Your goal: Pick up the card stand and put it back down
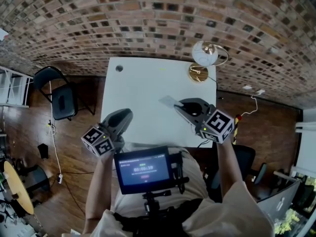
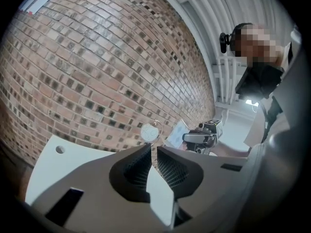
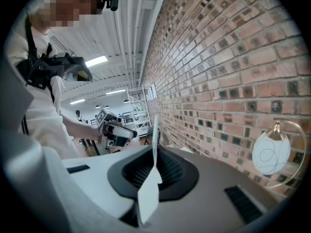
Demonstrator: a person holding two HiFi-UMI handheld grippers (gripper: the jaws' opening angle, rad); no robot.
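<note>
Behind everything runs one brick wall (image 1: 148, 19), and in front of you stands one white table (image 1: 143, 88) with a small dark hole near its far left corner. One black chair (image 1: 61, 100) sits off its left side. One screen (image 1: 143, 171) hangs at your chest; it shows pale digits, too blurred to read.

You hold two grippers, each with a cube of black-and-white square markers. Your right gripper (image 1: 178, 104) has its jaws fully closed on the card stand, pinching it by one edge. Your left gripper (image 1: 129, 112) sits over the table's near edge, its jaws only a narrow slit apart with nothing between them.

One lamp (image 1: 205, 60), with a white globe, a gold ring and a gold round base, stands at the table's far right corner.

The one card stand (image 1: 169, 101) is a thin, pale, see-through sheet, faintly bluish, with no print you can read. It juts from your right jaw tips over the table's right half, and looks knife-thin edge-on in the right gripper view
</note>
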